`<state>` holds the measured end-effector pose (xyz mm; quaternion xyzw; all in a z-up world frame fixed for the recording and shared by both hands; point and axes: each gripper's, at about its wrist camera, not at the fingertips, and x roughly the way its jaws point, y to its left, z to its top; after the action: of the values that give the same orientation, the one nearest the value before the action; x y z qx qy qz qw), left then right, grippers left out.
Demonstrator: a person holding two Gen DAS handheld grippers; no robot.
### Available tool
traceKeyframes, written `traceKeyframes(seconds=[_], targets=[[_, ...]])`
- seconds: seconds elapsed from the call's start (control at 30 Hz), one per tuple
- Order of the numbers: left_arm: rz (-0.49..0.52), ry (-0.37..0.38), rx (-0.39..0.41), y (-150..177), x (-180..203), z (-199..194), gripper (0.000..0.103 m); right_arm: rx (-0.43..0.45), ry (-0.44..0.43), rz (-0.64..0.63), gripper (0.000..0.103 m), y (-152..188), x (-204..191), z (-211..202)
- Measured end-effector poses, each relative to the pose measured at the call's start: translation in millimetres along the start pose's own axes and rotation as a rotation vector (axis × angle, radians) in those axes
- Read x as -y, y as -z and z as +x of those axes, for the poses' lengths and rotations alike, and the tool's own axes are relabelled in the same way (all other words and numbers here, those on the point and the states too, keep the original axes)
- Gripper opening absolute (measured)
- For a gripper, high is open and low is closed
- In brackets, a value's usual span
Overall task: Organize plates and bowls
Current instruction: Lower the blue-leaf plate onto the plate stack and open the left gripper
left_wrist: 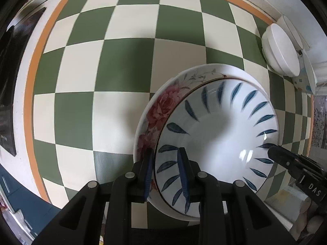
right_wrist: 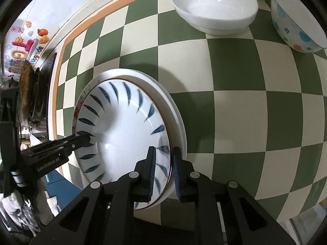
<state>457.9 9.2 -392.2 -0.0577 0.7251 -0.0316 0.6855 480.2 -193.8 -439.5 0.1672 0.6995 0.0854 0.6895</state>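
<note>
Two grippers grip one stack from opposite sides; the left gripper [left_wrist: 166, 173], at the bottom centre of the left wrist view, has its two blue ribbed pads clamped across the stack's rim, one pad outside against the rose-printed wall, one inside on the leaf pattern; the right gripper [right_wrist: 164, 173], bottom centre of the right wrist view, is likewise clamped on the far rim, one pad inside and one outside.

The stack counts two pieces at least: a leaf-patterned bowl [left_wrist: 220, 140], glossy white ceramic, round, with a ring of dark blue leaf strokes and a thin dark rim line; it nests in a rose bowl [left_wrist: 161, 110], white with pink flowers on its outer wall; in the right wrist view a thicker plain white rim shows round the outside, and whether that is a third piece cannot be told; the stack sits at lower centre-right in the left view, centre-left in the right view.

Two more bowls stand at the top of the right wrist view: a white bowl [right_wrist: 214, 6], plain, smooth, wide and shallow, and a spotted bowl [right_wrist: 296, 22], white with blue dots and small flowers, at the upper right; they stand near each other, well apart from the stack.

All rest on a checked cloth [right_wrist: 245, 110], flat green and cream squares with an orange border.
</note>
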Motion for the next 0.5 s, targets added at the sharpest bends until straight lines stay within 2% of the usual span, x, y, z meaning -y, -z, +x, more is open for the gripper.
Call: traceKeyframes(seconds=[0.13, 0.37, 0.47, 0.5], targets=[[-0.011, -0.021, 0.027, 3.7, -0.5, -7.6, 0.022, -0.003, -0.002, -0.026, 0.019, -1.3, 0.4, -3.5], [0.003, -0.062, 0.127, 30.4, 10.1, -39.9, 0.022, 0.042, 0.066, -0.102, 0.02, 13.9, -16.5, -22.9], [0.033, -0.056, 0.173, 45.9, 15.3, -58.7, 0.022, 0.08, 0.086, -0.127, 0.033, 29.3, -27.4, -39.7], [0.044, -0.057, 0.19, 52.9, 16.8, -65.1, 0.026, 0.1, 0.091, -0.134, 0.037, 36.0, -30.8, -47.2]])
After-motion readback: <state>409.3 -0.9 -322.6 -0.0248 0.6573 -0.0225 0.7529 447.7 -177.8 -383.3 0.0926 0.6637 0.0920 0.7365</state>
